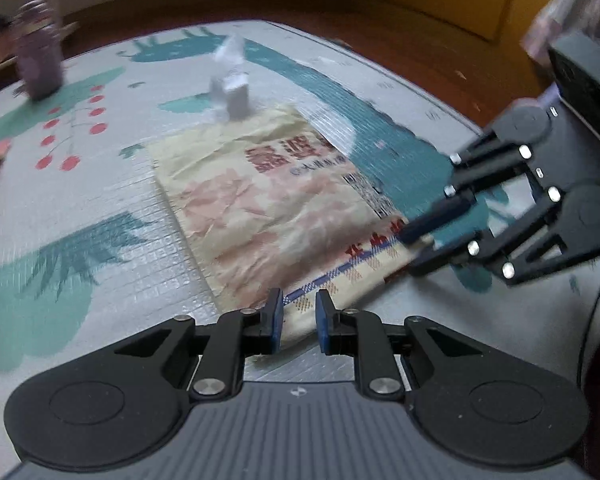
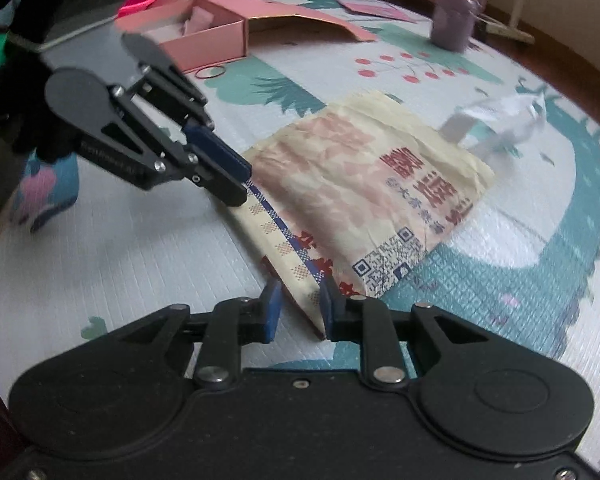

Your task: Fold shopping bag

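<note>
Jaws of both the left gripper point(image 1: 298, 318) and the right gripper point(image 2: 300, 308) stand partly open astride the near edge of the shopping bag point(image 1: 268, 208), which lies flat on the play mat point(image 1: 100, 208), long axis running away, handles far.

Shopping bag point(image 2: 364, 184) flat on mat point(image 2: 100, 248); handles point(image 2: 496, 120) at far end; box point(image 2: 204, 36), jar point(image 2: 454, 20) beyond; tongs at near edge.
</note>
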### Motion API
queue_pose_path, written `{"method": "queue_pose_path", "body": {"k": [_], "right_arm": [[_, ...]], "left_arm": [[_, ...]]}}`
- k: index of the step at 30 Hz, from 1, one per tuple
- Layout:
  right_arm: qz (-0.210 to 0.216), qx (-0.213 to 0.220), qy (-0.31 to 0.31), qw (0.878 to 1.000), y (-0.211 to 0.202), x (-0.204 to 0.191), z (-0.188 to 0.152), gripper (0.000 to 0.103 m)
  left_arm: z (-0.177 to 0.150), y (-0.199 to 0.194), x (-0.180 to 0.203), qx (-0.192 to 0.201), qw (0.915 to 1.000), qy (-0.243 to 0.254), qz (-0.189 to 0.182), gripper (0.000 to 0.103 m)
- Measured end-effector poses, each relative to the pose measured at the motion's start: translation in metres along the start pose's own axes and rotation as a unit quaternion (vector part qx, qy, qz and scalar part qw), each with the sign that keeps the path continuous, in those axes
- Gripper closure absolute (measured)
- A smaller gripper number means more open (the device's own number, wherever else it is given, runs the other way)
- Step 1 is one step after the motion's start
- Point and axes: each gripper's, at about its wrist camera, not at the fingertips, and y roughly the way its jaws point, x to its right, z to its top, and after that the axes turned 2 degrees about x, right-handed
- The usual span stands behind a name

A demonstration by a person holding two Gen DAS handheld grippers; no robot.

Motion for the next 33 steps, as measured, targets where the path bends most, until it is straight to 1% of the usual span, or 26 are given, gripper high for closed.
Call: {"method": "queue_pose_path", "body": {"k": [3, 7, 9, 11, 12, 14, 16, 19, 20, 21, 23, 26, 28, 31, 33], "right_arm": [[-0.008, 0.004, -0.053, 0.999, 0.001, -0.009, -0.001, 0.082], [-0.009, 0.007, -0.109, 0.994, 0.001, -0.015, -0.001, 0.082], [-0.006, 0.009, -0.125, 0.992, 0.0, -0.015, -0.002, 0.081], [-0.004, 0.009, -0.136, 0.991, 0.0, -0.015, -0.002, 0.08], [-0.004, 0.009, -0.144, 0.99, -0.001, -0.016, -0.003, 0.08], [-0.003, 0.009, -0.154, 0.988, -0.001, -0.017, -0.003, 0.079], [0.001, 0.009, -0.158, 0.987, -0.001, -0.016, -0.003, 0.079], [0.014, 0.011, -0.149, 0.989, 0.0, -0.01, -0.002, 0.078], [0.019, 0.013, -0.145, 0.989, 0.0, -0.008, -0.002, 0.078], [0.024, 0.016, -0.14, 0.99, 0.0, -0.005, -0.002, 0.078], [0.034, 0.023, -0.124, 0.991, 0.001, 0.001, -0.003, 0.078], [0.046, 0.031, -0.094, 0.994, 0.004, 0.01, -0.003, 0.076], [0.052, 0.032, -0.078, 0.995, 0.006, 0.013, -0.003, 0.076], [0.06, 0.016, -0.053, 0.997, 0.006, 0.012, 0.001, 0.076], [0.073, 0.016, -0.038, 0.996, 0.005, 0.016, 0.0, 0.077]], "left_arm": [[0.0, 0.0, 0.007, -0.013, 0.9987, 0.049, -0.001, 0.085], [-0.001, -0.001, 0.016, -0.028, 0.9933, 0.112, -0.003, 0.084], [-0.001, -0.001, 0.021, -0.036, 0.9889, 0.144, -0.003, 0.084], [0.0, 0.0, 0.029, -0.047, 0.9795, 0.196, 0.002, 0.084], [0.001, 0.001, 0.034, -0.053, 0.9736, 0.222, 0.005, 0.083], [0.001, 0.002, 0.041, -0.062, 0.958, 0.279, 0.018, 0.083], [-0.003, 0.004, 0.051, -0.061, 0.9338, 0.352, 0.029, 0.082], [-0.012, 0.004, 0.059, -0.049, 0.9014, 0.429, 0.031, 0.082], [-0.015, 0.004, 0.06, -0.044, 0.8923, 0.448, 0.03, 0.082], [-0.016, 0.004, 0.059, -0.039, 0.8873, 0.459, 0.027, 0.082], [-0.018, 0.004, 0.054, -0.03, 0.8867, 0.461, 0.021, 0.081], [-0.011, 0.003, 0.043, -0.033, 0.9142, 0.404, 0.006, 0.082], [-0.007, 0.003, 0.035, -0.036, 0.931, 0.363, -0.004, 0.082], [0.0, 0.002, 0.024, -0.04, 0.9526, 0.301, -0.019, 0.084], [0.007, 0.001, 0.015, -0.051, 0.9651, 0.253, -0.041, 0.083]]}}
